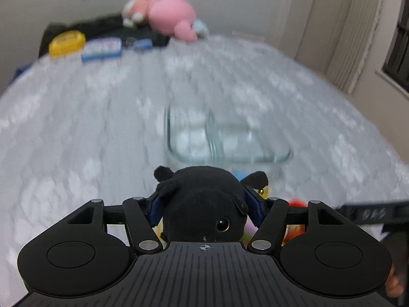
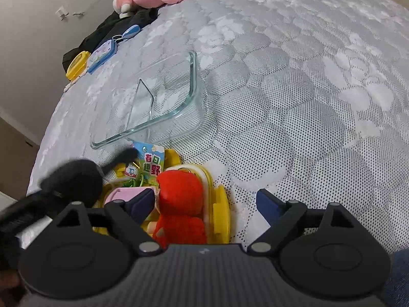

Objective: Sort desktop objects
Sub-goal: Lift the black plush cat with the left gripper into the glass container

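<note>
Fuzzy black plush toy (image 1: 202, 202) in left gripper (image 1: 204, 204)

Glass dish (image 1: 225, 138) — motion-blurred, indistinct

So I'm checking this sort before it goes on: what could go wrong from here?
The left tongs pinch the black plush only at its sides, so it might slip out before reaching the glass dish. The open right tongs sit right by the red plush and could nudge the yellow container.
</note>
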Tool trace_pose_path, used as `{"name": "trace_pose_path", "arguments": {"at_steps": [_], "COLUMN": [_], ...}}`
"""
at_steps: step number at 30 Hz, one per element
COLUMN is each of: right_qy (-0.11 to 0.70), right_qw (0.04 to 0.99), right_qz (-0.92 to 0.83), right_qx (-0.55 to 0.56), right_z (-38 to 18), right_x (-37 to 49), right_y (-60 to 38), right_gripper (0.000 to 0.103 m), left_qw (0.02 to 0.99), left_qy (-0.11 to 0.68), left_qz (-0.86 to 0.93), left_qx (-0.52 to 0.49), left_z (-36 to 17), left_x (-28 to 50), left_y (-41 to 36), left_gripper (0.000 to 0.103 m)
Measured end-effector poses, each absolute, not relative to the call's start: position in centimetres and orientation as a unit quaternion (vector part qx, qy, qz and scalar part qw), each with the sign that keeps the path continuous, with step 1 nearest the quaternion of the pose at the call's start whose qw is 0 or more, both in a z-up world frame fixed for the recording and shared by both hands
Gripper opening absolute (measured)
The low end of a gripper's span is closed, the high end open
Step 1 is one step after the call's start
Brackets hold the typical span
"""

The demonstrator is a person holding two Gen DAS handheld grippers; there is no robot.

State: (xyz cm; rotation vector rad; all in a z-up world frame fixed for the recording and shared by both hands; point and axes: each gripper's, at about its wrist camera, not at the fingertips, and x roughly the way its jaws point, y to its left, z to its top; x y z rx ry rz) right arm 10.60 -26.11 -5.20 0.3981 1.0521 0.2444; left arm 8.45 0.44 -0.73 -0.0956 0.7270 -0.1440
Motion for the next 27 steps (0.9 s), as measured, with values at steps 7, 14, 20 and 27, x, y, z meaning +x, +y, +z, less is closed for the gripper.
{"name": "trace_pose_path", "arguments": {"at_steps": [7,14,20,27], "right_qy": [0.510,0.517,0.519,0.525], "right_qw": [0.825,0.818,0.817,0.812], "right_qz": [0.108,0.103,0.106,0.108], "right_qx": [0.217,0.230,0.227,0.229], "right_z": [-5.2,-5.6,-5.8,-6.0], "right_x": [11.2,11.4,11.6,11.8], "right_y": [-26.3,-26.7,-26.5,-26.4], "right_gripper": [0.089,0.090,0.092,0.096], "left_qw": [0.951,0.920,0.878,0.863], "left_qy": [0.281,0.247,0.235,0.217], "left_qz": [-0.058,-0.070,-0.071,-0.086], "left_qx": [0.118,0.295,0.410,0.448], "left_z": [4.1,2.6,-1.7,-4.6], "left_x": [10.7,14.6,17.0,17.6], "left_y": [-0.5,-3.6,-6.5,-7.8], "left_gripper": [0.069,0.070,0.071,0.078]}}
